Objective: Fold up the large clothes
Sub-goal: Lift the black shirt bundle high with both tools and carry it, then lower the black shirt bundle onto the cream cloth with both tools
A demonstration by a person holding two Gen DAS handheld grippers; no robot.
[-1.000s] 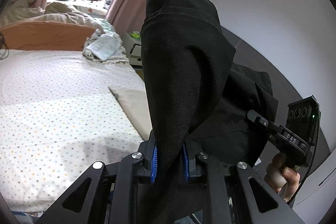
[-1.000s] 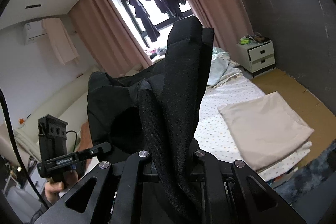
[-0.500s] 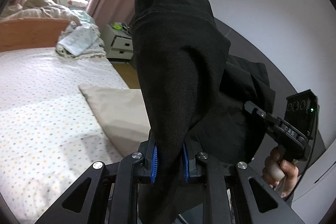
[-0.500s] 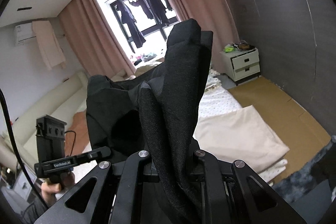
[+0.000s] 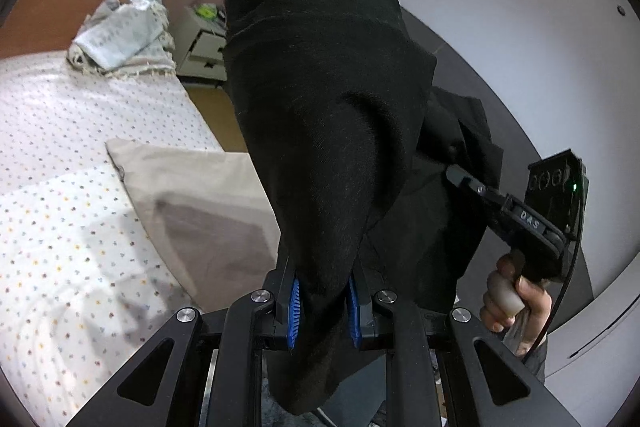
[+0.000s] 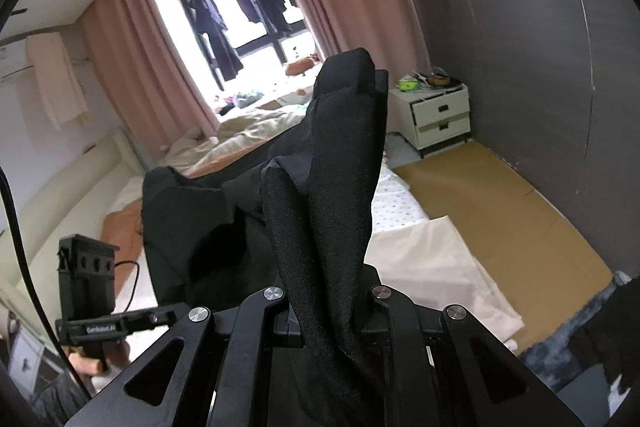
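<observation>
A large black garment (image 5: 320,99) hangs in the air between both grippers, above the bed. My left gripper (image 5: 322,301) is shut on one part of it, cloth bunched between the blue pads (image 5: 295,311). My right gripper (image 6: 328,311) is shut on another part of the black garment (image 6: 336,179), which stands up in front of the camera. The right gripper also shows in the left wrist view (image 5: 520,219), held by a hand. The left gripper shows in the right wrist view (image 6: 100,307) at lower left.
A bed with a dotted sheet (image 5: 72,195) lies below, with a beige pillow (image 5: 192,195) at its edge. A white nightstand (image 6: 436,115) stands by the grey wall. Cardboard (image 6: 500,203) covers the floor beside the bed. Rumpled bedding (image 5: 124,35) lies at the far end.
Both grippers have swung with the garment: the views turned toward the nightstand and the floor side of the bed, and the pillow moved closer under the left gripper. Both grips are unchanged.
</observation>
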